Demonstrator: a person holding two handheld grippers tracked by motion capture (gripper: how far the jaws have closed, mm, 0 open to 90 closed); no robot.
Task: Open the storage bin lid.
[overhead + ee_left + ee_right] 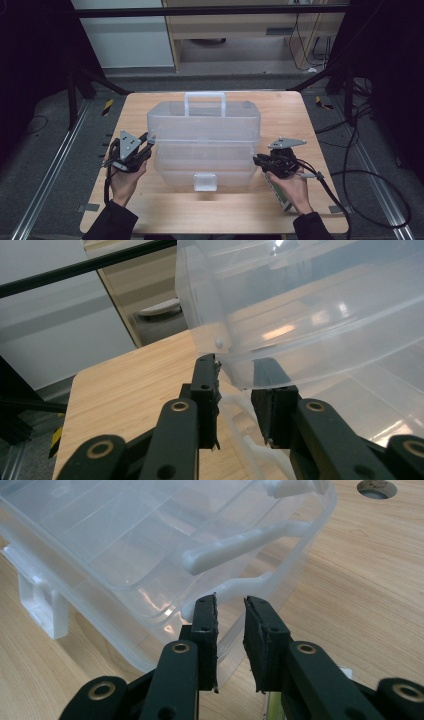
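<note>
Now both tools flank the clear box (204, 145): left tool (235, 382) straddles its corner edge, apparently unclamped; right tool (230, 605) likewise slightly open at its rim.

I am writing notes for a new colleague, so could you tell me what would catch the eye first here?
A big clear plastic box with an upright handle fills the middle of the wooden table. The left gripper and right gripper flank it, jaws at its side edges.

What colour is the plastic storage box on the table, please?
The storage box is clear and colourless, slightly frosted; the wooden table shows through it. The high view shows it best.
</note>
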